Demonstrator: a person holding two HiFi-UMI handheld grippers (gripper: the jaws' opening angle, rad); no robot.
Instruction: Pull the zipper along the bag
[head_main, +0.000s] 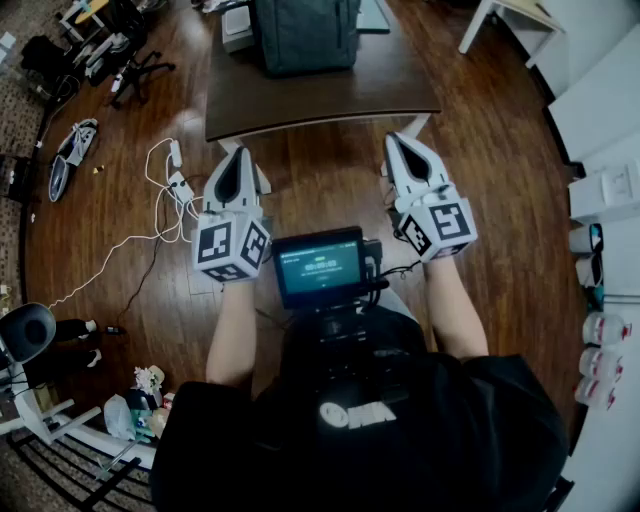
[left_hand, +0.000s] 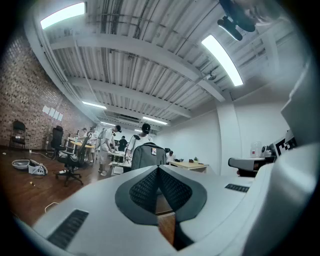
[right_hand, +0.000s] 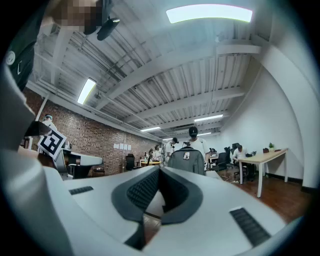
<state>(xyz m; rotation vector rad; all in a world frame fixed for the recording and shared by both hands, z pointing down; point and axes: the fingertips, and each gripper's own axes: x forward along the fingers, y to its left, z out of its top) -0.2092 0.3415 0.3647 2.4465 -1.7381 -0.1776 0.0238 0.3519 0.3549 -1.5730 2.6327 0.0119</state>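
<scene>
**Both hand-held grippers closed and empty, short of the desk with the bag**

The grey bag (head_main: 305, 35) stands upright on the far part of a dark wooden desk (head_main: 320, 95). Its front faces the person. The zipper is too small to make out in any view.

The left hand-held gripper (head_main: 240, 155) and the right hand-held gripper (head_main: 397, 142) are held out side by side and level over the wooden floor (head_main: 320, 190). Their tips point toward the near edge of the desk. Both are well apart from the bag and touch nothing.

In the left gripper view the two jaws meet at the tip with nothing between them, and the bag (left_hand: 148, 155) shows straight ahead above them. The right gripper view shows the same: jaws together, empty, with the bag (right_hand: 186, 159) just beyond the tip.

A small lit screen (head_main: 320, 268) sits at the person's chest between the two forearms. White cables (head_main: 160, 200) lie on the floor to the left of the desk, and a black office chair (head_main: 135, 60) stands further off on that side. Behind the bag several people (left_hand: 107, 142) stand at work tables, near a brick wall (right_hand: 95, 137).
</scene>
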